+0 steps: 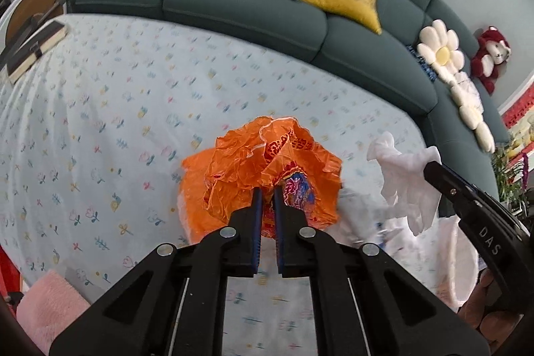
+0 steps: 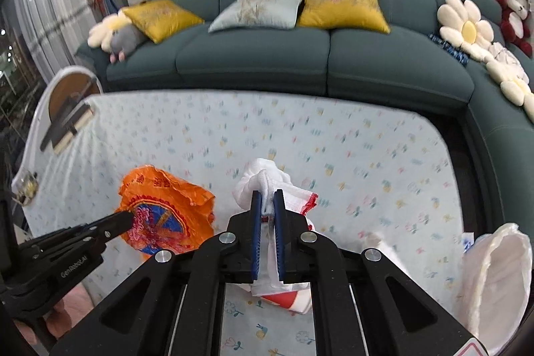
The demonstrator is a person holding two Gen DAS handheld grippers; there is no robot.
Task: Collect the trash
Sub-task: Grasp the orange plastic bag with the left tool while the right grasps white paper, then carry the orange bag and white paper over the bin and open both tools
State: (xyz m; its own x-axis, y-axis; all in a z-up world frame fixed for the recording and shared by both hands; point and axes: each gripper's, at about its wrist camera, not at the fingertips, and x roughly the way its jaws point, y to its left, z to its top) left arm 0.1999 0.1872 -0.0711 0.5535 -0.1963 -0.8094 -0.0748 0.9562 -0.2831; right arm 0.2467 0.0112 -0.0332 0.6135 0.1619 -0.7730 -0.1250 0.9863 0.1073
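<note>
My left gripper is shut on a crumpled orange plastic bag with red and blue print, held above the flower-print tablecloth. The bag also shows in the right wrist view, with the left gripper at its left edge. My right gripper is shut on a white plastic bag with red trim. In the left wrist view the white bag hangs from the right gripper at the right.
A white bin liner stands open at the lower right. A dark book lies at the table's far left corner. A teal sofa with cushions runs behind the table. Something pink and fluffy lies at the lower left.
</note>
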